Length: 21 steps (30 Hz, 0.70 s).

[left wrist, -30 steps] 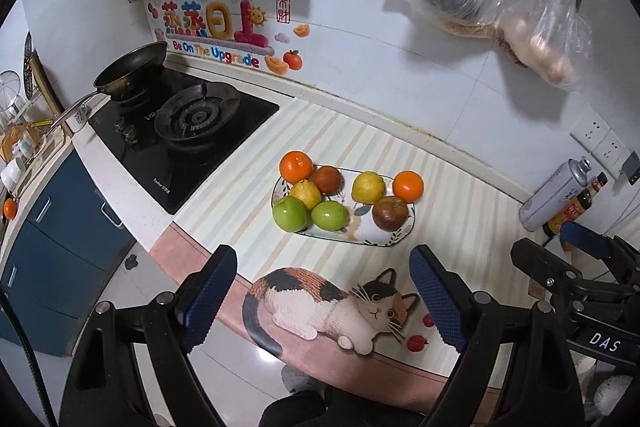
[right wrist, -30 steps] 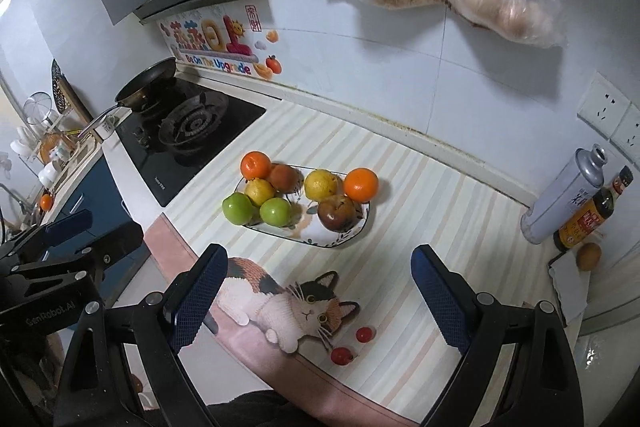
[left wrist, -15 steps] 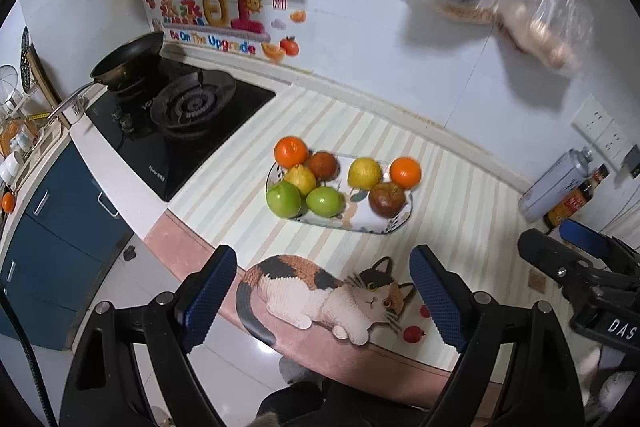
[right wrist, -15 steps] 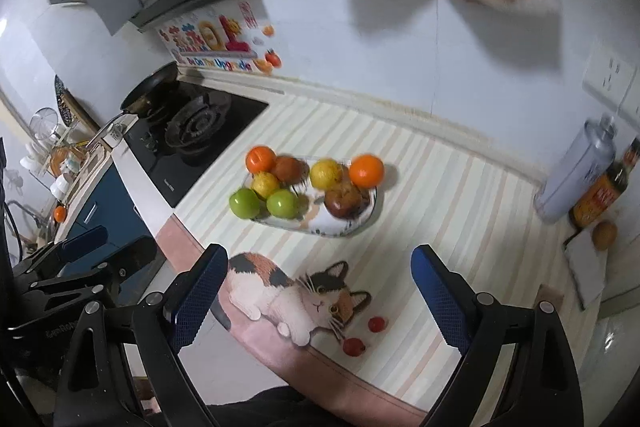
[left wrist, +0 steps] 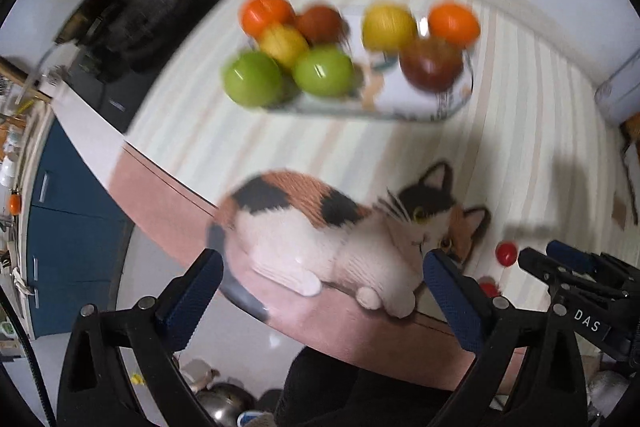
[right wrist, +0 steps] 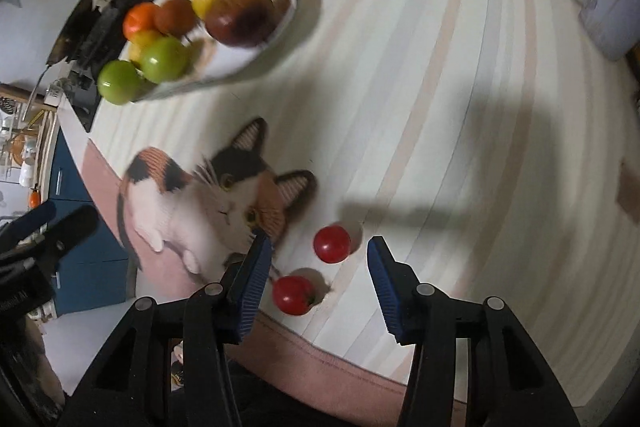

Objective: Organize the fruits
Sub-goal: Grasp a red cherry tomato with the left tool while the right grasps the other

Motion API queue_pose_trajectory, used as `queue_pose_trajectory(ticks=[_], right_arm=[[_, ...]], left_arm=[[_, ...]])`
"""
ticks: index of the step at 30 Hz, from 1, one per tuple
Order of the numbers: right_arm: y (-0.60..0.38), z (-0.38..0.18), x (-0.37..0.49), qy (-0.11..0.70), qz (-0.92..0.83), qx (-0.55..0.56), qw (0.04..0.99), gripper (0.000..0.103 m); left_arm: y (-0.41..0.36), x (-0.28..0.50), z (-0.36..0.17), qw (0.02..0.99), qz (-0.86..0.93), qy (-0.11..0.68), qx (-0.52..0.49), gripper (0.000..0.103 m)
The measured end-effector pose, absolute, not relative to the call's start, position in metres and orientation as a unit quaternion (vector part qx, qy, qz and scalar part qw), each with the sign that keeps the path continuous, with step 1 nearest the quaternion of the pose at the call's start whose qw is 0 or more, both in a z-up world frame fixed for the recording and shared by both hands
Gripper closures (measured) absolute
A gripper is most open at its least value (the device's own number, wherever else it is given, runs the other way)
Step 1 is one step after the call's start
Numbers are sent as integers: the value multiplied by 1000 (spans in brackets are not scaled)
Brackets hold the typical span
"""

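A home kitchen is shown: a black gas hob is seen at upper left, blue cabinet doors at left, and a fruit plate on the striped desk.

Table: a kitchen table under a cream striped mat with a pink front border.
Mat print: a calico cat drawn near the front edge.
Plate: an oval fruit plate sits on the mat behind the cat.
Tomatoes: two small red tomatoes lie bare on the mat just right of the cat's head, close together, the nearer one by the pink border.
Left end: a black gas stove, blurred.
Right edge: a pale canister near the wall.
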State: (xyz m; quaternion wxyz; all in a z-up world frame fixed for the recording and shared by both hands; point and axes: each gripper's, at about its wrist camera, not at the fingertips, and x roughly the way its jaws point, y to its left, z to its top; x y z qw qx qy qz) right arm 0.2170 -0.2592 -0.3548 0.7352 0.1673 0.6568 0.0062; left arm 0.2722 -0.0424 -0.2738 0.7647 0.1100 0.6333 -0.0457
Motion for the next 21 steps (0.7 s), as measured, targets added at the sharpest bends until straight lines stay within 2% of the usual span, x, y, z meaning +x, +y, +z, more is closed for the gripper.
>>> queue_pose_trajectory(ticks=[3, 4, 5, 7, 17, 19, 21], right_arm=[[-256, -375, 219, 666, 2, 162, 729, 52], [-255, -380, 220, 667, 5, 162, 727, 58], [-253, -387, 221, 672, 10, 160, 723, 70], [-251, -388, 219, 665, 14, 153, 731, 76], [-298, -357, 191, 642, -33, 188, 743, 76], [-307, -355, 185, 641, -44, 194, 741, 76], [-317, -355, 179, 642, -53, 199, 739, 76]], left_arm=[[-54, 271, -295, 748, -54, 650, 122, 1], [-57, 270, -299, 745, -57, 653, 123, 1], [-60, 269, -302, 742, -60, 656, 124, 1], [-64, 269, -306, 738, -67, 660, 125, 1], [-123, 247, -318, 694, -180, 685, 128, 1], [-138, 240, -328, 675, -207, 696, 129, 6], [-149, 234, -339, 657, -225, 707, 131, 16]])
